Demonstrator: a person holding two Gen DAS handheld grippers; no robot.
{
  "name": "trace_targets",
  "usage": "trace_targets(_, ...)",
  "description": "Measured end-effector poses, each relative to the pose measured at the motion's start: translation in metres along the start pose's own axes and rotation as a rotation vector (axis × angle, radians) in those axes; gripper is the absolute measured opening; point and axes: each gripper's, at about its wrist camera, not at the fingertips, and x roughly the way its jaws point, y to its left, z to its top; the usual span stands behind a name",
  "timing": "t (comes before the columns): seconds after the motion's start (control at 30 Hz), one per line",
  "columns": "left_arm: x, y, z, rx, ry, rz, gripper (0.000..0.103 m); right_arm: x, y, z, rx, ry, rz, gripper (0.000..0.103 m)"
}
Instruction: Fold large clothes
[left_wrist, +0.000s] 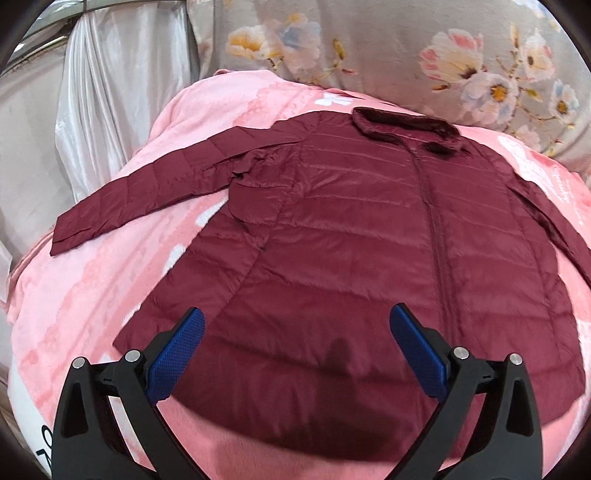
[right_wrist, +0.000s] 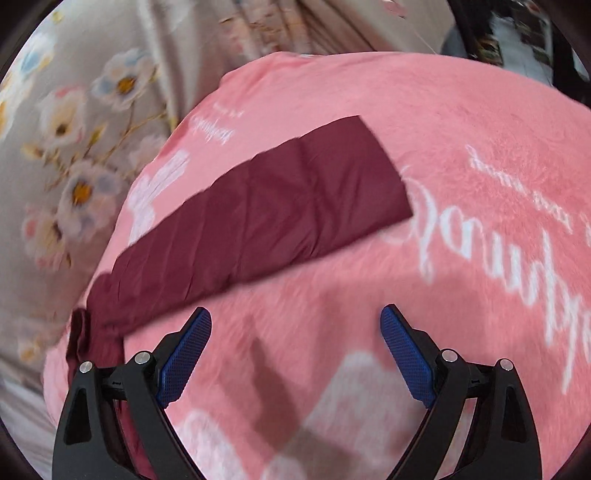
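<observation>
The jacket (left_wrist: 369, 229) lies flat and face up on the pink blanket (left_wrist: 92, 295), zipped, collar (left_wrist: 406, 125) at the far end by the floral sheet (left_wrist: 443, 44). 1 sleeve (left_wrist: 147, 192) stretches out to the left, clear of the body. The left gripper (left_wrist: 295, 332) hovers over the hem, jaws wide, holding nothing, blue pads (left_wrist: 177, 354) bare. Over on the other side, the right gripper (right_wrist: 295, 332) hangs above bare blanket just beside the other sleeve (right_wrist: 266, 221), which runs straight out to its cuff. Jaws wide there too, nothing held. That view is blurred. White lettering (right_wrist: 498, 229) shows on the blanket past the cuff.
</observation>
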Motion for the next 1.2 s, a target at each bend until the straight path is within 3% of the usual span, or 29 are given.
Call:
trace_targets(0.13, 0.015, -0.001, 0.008, 0.002, 0.007, 0.023, 0.098, 0.007, 0.002, 0.019, 0.001, -0.064, -0.022, 0.091)
trace_targets(0.2, 0.022, -0.001, 0.012, -0.001, 0.009, 0.036, 0.098, 0.01, 0.0, 0.026, 0.029, -0.085, -0.02, 0.086)
trace_targets(0.23, 0.025, 0.0, 0.013, -0.003, 0.01, 0.041, 0.098, 0.012, 0.001, 0.03, 0.039, -0.094, -0.025, 0.071)
trace_targets(0.27, 0.028, 0.0, 0.014, -0.004, 0.009, 0.046, 0.098, 0.014, 0.005, 0.033, 0.033, -0.095, -0.022, 0.047)
trace_targets(0.33, 0.033, 0.002, 0.017, -0.01, 0.008, 0.065, 0.098, 0.021, 0.02, 0.04, 0.004, -0.08, -0.014, 0.013)
trace_targets(0.37, 0.035, 0.003, 0.019, -0.011, 0.008, 0.073, 0.098, 0.02, 0.033, 0.042, -0.014, -0.085, 0.005, 0.01)
trace_targets(0.47, 0.042, 0.007, 0.024, -0.01, 0.016, 0.107, 0.098, 0.009, 0.093, 0.041, -0.14, -0.12, 0.08, 0.008)
trace_targets(0.53, 0.044, 0.011, 0.027, -0.017, 0.022, 0.115, 0.098, -0.01, 0.16, 0.027, -0.307, -0.148, 0.158, 0.008)
trace_targets(0.63, 0.046, 0.019, 0.031, -0.035, 0.021, 0.124, 0.098, -0.028, 0.248, -0.009, -0.501, -0.123, 0.294, 0.008)
trace_targets(0.7, 0.046, 0.024, 0.033, -0.044, 0.016, 0.13, 0.098, -0.037, 0.308, -0.047, -0.631, -0.076, 0.402, 0.008)
trace_targets(0.83, 0.048, 0.041, 0.036, -0.064, 0.018, 0.142, 0.098, -0.038, 0.393, -0.13, -0.81, 0.044, 0.554, 0.01)
trace_targets(1.03, 0.058, 0.068, 0.035, -0.098, 0.043, 0.13, 0.098, -0.013, 0.447, -0.25, -0.969, 0.233, 0.635, 0.013)
trace_targets(1.1, 0.061, 0.075, 0.036, -0.105, 0.048, 0.111, 0.098, -0.01, 0.454, -0.288, -1.011, 0.279, 0.643, 0.021)
trace_targets(1.17, 0.061, 0.078, 0.038, -0.107, 0.049, 0.088, 0.098, -0.011, 0.457, -0.309, -1.039, 0.3, 0.653, 0.052)
trace_targets(1.2, 0.061, 0.079, 0.04, -0.108, 0.05, 0.064, 0.098, -0.016, 0.454, -0.315, -1.046, 0.295, 0.665, 0.058)
